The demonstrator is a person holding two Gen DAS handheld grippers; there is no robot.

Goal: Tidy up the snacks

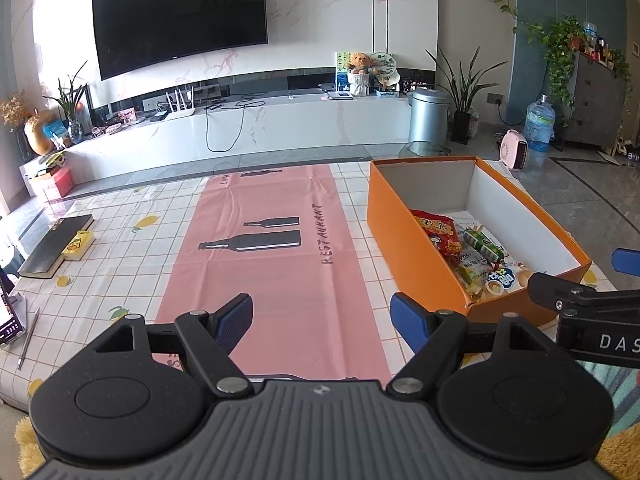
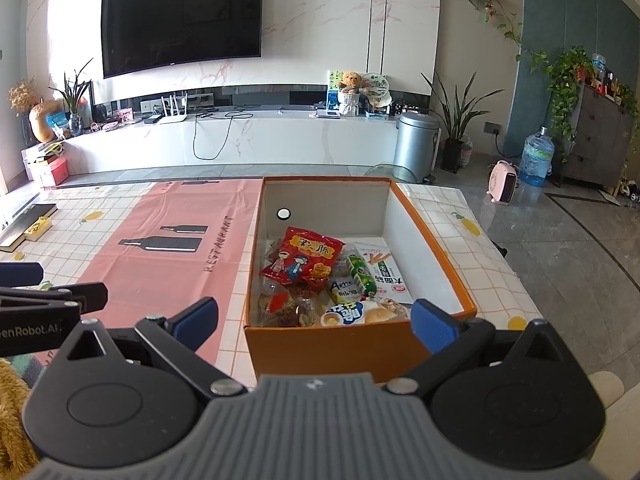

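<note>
Looking out from the left wrist camera, the left gripper (image 1: 322,322) is hanging above the pink runner (image 1: 272,264) with its blue-padded fingers (image 1: 236,320) spread wide and nothing between them. The runner is lying on a checked tablecloth (image 1: 120,248) printed with lemons. At about two o'clock from the gripper, the orange box (image 1: 404,236) is sitting on the cloth with no lid on it, and the snacks (image 1: 468,252) are lying heaped at its near end: a red packet (image 1: 438,232) is leaning against the left wall, and a green tube (image 1: 486,244) is lying beside it. At three o'clock, part of the right gripper (image 1: 592,304) is showing at the frame edge. At nine o'clock, a dark book (image 1: 54,246) is lying near the cloth's edge with a small yellow box (image 1: 78,245) touching its side.

From the right wrist camera, the right gripper (image 2: 314,322) is hovering at the near end of the orange box (image 2: 332,348), its fingers standing wide apart and gripping nothing. At twelve o'clock, the red packet (image 2: 306,258) is resting on top of the pile, the green tube (image 2: 362,274) is lying just to its right, and a white packet (image 2: 386,272) is lying flat by the right wall. The far half of the box is showing bare floor. At nine o'clock, the left gripper's (image 2: 48,300) black arm is crossing the frame edge.
</note>
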